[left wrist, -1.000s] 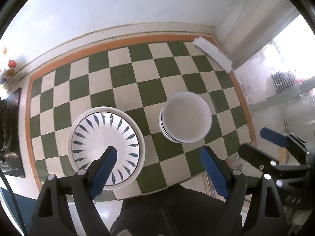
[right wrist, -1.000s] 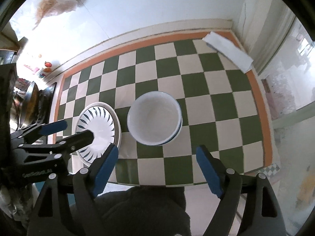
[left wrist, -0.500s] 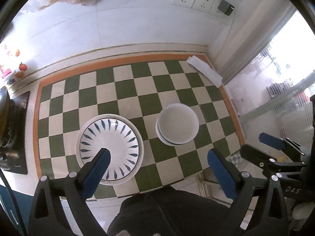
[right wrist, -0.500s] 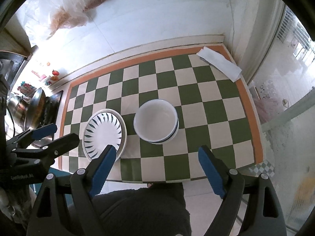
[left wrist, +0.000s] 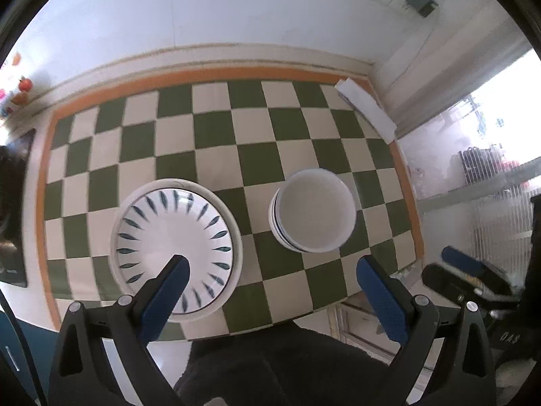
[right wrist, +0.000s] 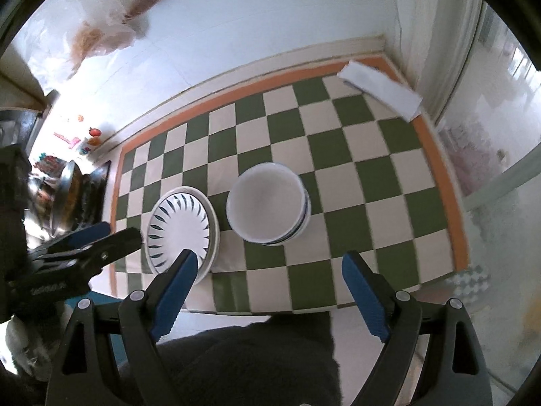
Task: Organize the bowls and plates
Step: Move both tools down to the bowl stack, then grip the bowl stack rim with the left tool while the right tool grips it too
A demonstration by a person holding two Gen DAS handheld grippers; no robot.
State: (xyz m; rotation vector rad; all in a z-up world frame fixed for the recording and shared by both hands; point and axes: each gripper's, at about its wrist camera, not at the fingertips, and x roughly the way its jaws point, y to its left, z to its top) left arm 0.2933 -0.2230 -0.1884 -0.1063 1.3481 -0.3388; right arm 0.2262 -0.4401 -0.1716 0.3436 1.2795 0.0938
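In the left wrist view, the left gripper (left wrist: 270,279) hung above the near edge of the green-and-white checkered mat (left wrist: 216,142), its blue-padded jaws spread wide with nothing between them. The stack of plates (left wrist: 175,247) sat in the lower left of the frame, the top one white with dark blue leaf marks radiating round its well; the tip of the left-hand finger overlapped its near rim in the picture, though whether it touched could not be told. Just beside the plates, toward the centre right, stood the stack of white bowls (left wrist: 312,215), nested with thin blue lines showing at their sides. The two stacks were close but apart. A folded white cloth (left wrist: 367,110) lay at the far right corner of the mat, against the white wall (left wrist: 203,10). The right gripper (left wrist: 470,272) showed at the lower right edge, off the mat.

In the right wrist view, that right gripper (right wrist: 268,264) was likewise agape and empty, poised over the mat's near edge. The plates (right wrist: 182,226) lay left of centre and the bowls (right wrist: 267,203) at centre. The left gripper (right wrist: 101,237) reached in from the left edge, its tips near the plates' rim. A stove with a pan (right wrist: 64,196) stood beyond the mat at the left.
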